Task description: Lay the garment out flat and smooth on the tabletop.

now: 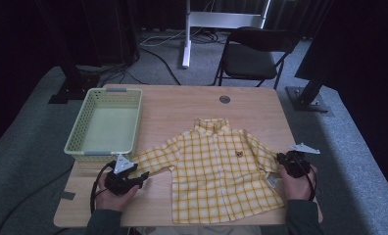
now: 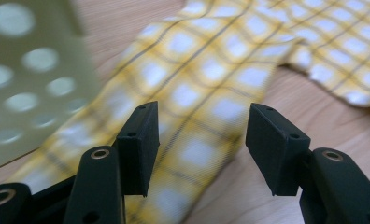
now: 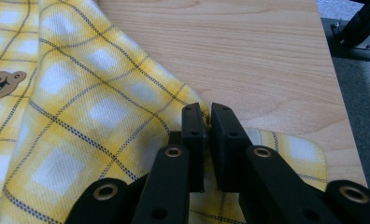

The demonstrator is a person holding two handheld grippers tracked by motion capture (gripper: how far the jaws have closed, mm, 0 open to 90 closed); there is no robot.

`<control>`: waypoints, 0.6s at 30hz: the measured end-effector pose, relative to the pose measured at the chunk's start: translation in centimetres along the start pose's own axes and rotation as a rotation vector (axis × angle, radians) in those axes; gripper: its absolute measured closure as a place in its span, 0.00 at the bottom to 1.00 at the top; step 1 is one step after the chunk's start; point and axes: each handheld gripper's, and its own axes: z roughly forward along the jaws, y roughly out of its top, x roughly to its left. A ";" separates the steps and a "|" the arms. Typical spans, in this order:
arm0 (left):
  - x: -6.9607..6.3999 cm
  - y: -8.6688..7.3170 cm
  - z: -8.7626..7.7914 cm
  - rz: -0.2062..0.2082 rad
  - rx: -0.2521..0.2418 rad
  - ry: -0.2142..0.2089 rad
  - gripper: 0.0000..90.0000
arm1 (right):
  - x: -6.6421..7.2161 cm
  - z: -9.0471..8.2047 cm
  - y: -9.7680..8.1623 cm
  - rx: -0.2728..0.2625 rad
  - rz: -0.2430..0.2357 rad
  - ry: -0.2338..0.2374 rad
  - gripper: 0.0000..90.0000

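I see shirt (image 1: 220, 171) on table (image 1: 182, 105) centre, basket (image 1: 106, 125) left of it, chair (image 1: 253, 54) behind table.

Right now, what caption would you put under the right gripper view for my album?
Right gripper shut on a sleeve of the yellow checked shirt lying on the wooden table.

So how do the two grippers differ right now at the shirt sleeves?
The left gripper has its jaws wide open, straddling the shirt's left sleeve without pinching it; the right gripper has its jaws shut on the edge of the right sleeve. The left sits beside the green basket, the right near the table's right edge. Both sit low at a sleeve.
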 end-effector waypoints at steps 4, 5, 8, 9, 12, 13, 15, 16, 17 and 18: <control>-1.5 0.6 0.5 0.033 -0.003 -0.042 0.50 | 0.0 0.0 0.0 0.002 0.002 -0.002 0.94; -1.9 0.7 0.6 0.043 0.001 -0.053 0.50 | 0.0 0.0 0.0 0.001 0.001 -0.001 0.94; -2.7 1.0 0.9 0.061 0.003 -0.077 0.50 | -0.1 -0.1 0.0 -0.002 0.002 -0.002 0.94; -2.9 1.0 1.0 0.065 0.006 -0.083 0.50 | -0.1 -0.1 -0.1 -0.003 0.002 -0.002 0.94; -3.2 1.1 1.3 0.070 0.012 -0.092 0.50 | -0.3 -0.1 -0.1 -0.004 0.003 -0.007 0.94; -3.2 1.1 1.4 0.071 0.015 -0.092 0.50 | -0.3 -0.2 -0.1 -0.003 0.006 -0.006 0.94; -3.2 1.0 1.5 0.072 0.026 -0.092 0.50 | -0.5 -0.2 -0.1 -0.005 0.007 -0.008 0.94; -3.1 0.9 1.6 0.066 0.025 -0.090 0.50 | -0.6 -0.2 -0.1 -0.003 0.008 -0.009 0.94; -3.1 0.9 1.6 0.067 0.029 -0.091 0.50 | -0.6 -0.2 -0.1 -0.003 0.007 -0.010 0.94; -3.0 0.9 1.6 0.062 0.030 -0.090 0.50 | -0.6 -0.2 -0.1 -0.001 0.008 -0.011 0.94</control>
